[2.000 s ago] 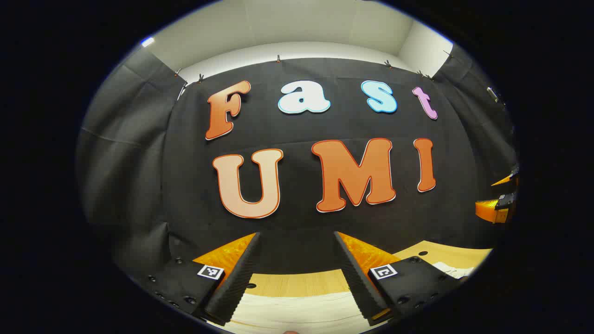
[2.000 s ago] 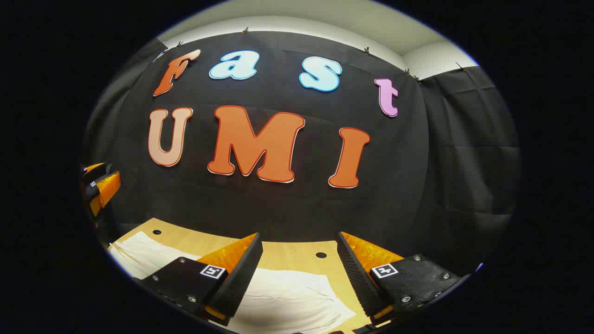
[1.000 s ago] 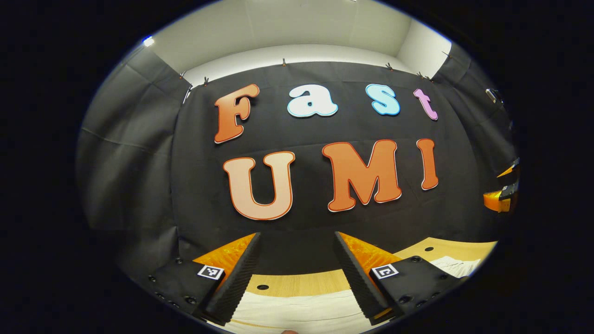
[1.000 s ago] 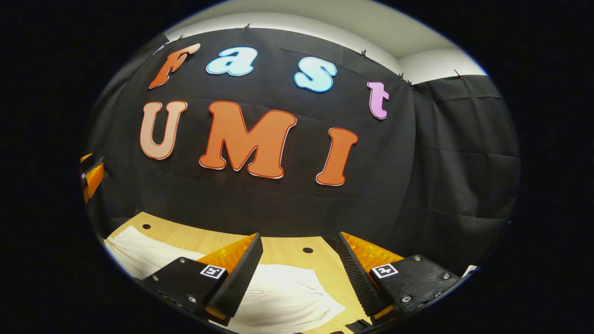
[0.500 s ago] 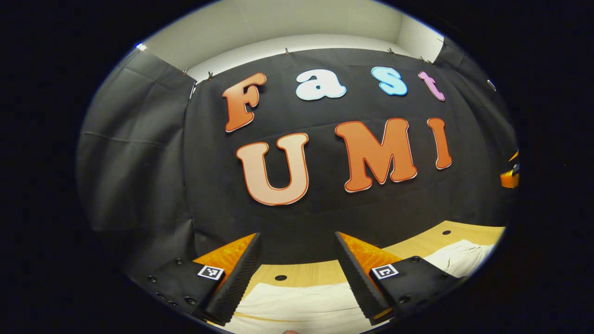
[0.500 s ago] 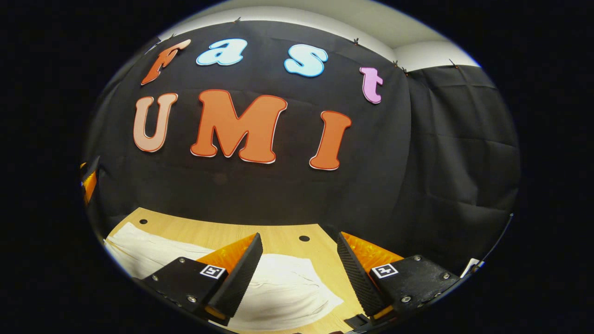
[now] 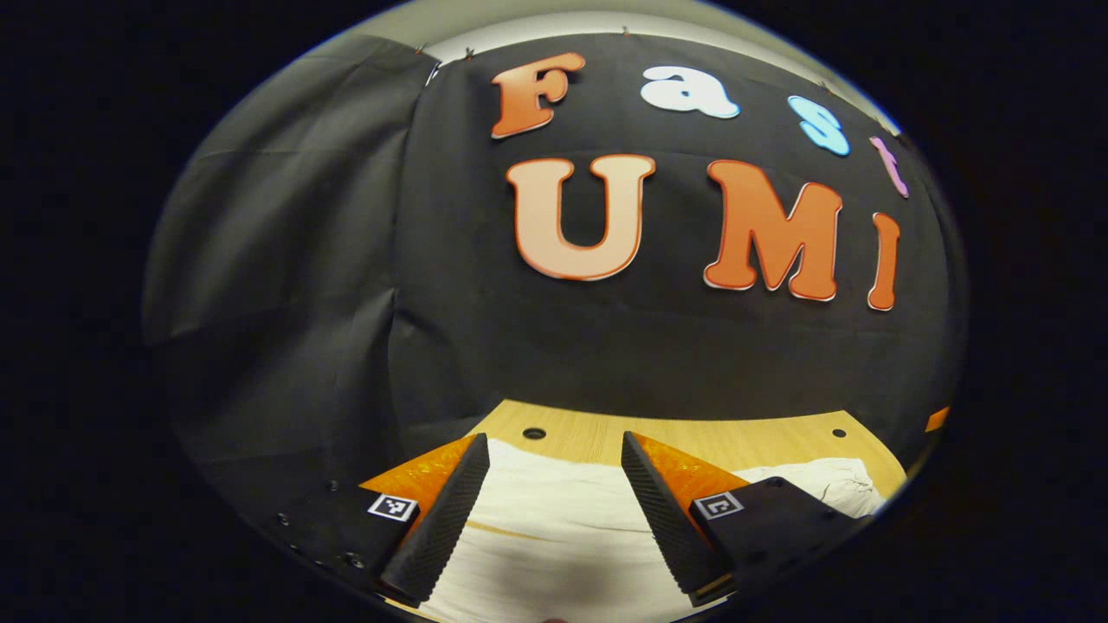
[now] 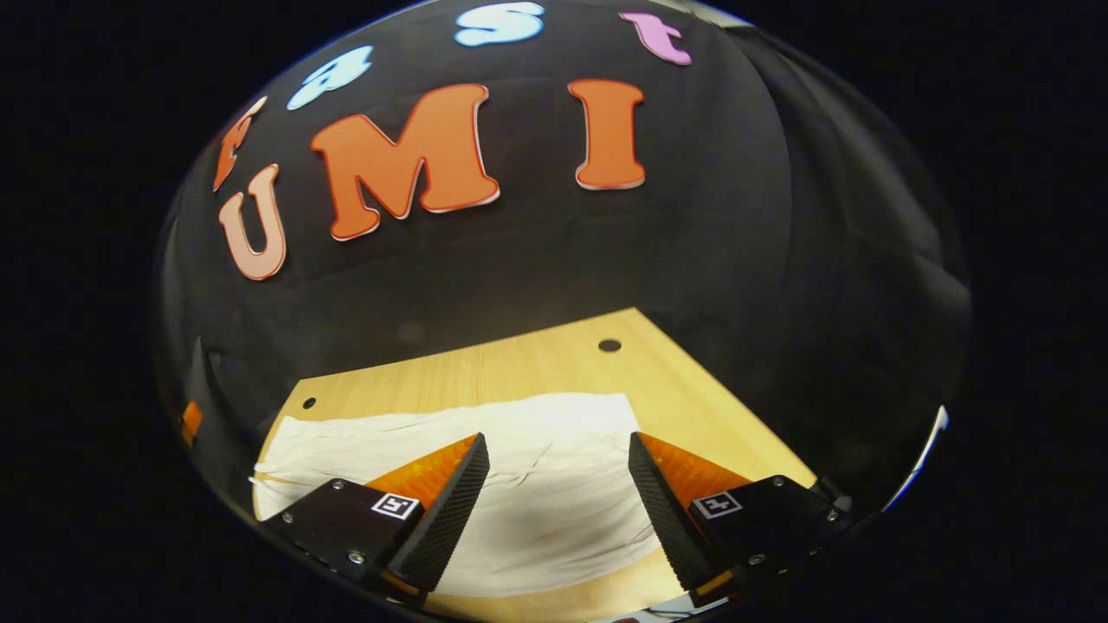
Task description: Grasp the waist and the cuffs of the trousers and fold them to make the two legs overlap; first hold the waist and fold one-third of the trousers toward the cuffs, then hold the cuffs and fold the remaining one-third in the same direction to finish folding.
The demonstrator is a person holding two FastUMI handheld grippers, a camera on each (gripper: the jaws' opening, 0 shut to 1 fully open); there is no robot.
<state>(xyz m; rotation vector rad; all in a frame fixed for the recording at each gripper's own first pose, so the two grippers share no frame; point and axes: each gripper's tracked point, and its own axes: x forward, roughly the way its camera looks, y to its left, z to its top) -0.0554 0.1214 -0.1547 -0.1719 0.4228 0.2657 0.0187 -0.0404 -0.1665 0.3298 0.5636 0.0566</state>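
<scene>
While both grippers hang above the cloth, the scene itemises as follows.

Item one: trousers (image 8: 485, 467), white or pale cream, lying flat on a light wooden counter (image 8: 554, 363). In the right gripper view the garment runs as a long band from the left side of the counter to a squared end near the right side, with soft creases across its near part. In the left gripper view the same trousers (image 7: 563, 519) lie below the fingers, with a more rumpled portion off to the right; whether that bunched end is the waist or the cuffs cannot be told from here.

Item two: left gripper (image 7: 554, 510). Jaws spread wide, nothing between them, both fingers clear of the fabric as far as the view allows. The cloth shows through the gap.

Item three: right gripper (image 8: 558, 510). Jaws likewise spread wide and holding nothing, poised over the squared end of the trousers, with the cloth's near edge and a strip of bare counter showing between the fingers.

Item four: counter fittings. Small dark round holes (image 8: 609, 345) sit near the far corners of the wooden top, beyond the trousers.

Item five: black cloth wall (image 8: 779, 260) rising directly behind the counter's far edge.
</scene>
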